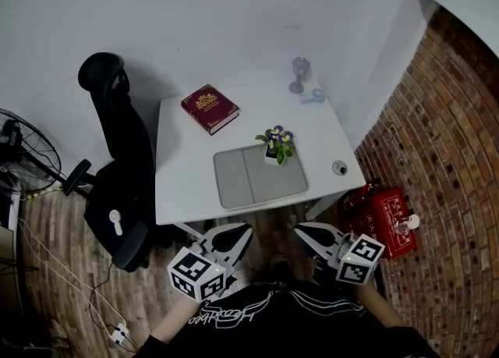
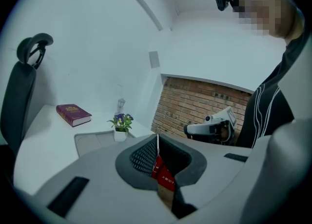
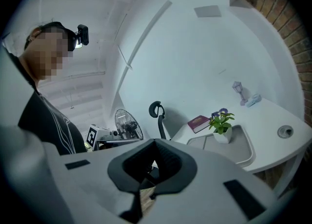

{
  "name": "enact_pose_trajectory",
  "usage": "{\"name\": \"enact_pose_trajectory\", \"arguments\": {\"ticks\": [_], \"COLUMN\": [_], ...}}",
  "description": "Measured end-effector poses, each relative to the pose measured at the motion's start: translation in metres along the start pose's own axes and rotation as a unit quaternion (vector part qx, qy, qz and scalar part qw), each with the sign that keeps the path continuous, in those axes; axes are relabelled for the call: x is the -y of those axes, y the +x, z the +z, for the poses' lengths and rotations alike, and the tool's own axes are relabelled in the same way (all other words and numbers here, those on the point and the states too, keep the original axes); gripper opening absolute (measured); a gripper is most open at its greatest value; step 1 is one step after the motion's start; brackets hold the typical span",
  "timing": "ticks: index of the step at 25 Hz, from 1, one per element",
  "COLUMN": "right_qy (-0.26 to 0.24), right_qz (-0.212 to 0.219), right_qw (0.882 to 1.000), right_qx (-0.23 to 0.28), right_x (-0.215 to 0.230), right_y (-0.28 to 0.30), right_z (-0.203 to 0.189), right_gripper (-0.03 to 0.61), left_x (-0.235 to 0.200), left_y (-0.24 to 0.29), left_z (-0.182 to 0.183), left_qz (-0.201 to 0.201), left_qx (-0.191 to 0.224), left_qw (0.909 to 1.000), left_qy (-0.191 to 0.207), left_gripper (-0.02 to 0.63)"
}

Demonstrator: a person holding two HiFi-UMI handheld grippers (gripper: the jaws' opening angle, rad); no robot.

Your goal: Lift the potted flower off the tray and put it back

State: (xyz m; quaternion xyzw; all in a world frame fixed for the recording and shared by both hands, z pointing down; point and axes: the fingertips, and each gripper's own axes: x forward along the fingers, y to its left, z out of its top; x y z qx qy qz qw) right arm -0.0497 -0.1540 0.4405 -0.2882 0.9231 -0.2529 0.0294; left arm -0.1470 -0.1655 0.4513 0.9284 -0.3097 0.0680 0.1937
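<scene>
A small potted flower with purple blooms in a white pot stands on the far right corner of a grey tray on the white table. Both grippers are held off the table's near edge, in front of the person's body and well short of the tray. My left gripper is shut with nothing between its jaws; in its own view the left gripper points past the flower and tray. My right gripper also looks shut and empty. In the right gripper view the right gripper has the flower to its far right.
A red book lies at the table's far left; a glass goblet and a small blue item stand at the back. A small round object sits at the right edge. A black office chair stands left, a red case right on the brick floor.
</scene>
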Motion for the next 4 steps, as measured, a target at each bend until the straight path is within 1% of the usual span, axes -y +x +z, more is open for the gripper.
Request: {"name": "enact_pose_trajectory", "arguments": {"ticks": [4], "right_qy": [0.004], "right_qz": [-0.005], "right_qw": [1.000], "right_qx": [0.007], "right_x": [-0.0050], "right_y": [0.0019], "right_z": [-0.0042], "right_gripper": [-0.003], "left_x": [0.0008], "left_y": [-0.0081], "left_z": [-0.0059], "left_qz": [0.000], "left_qx": [0.001], "left_qw": [1.0000], "left_qy": [-0.002], "left_gripper": [0.038]}}
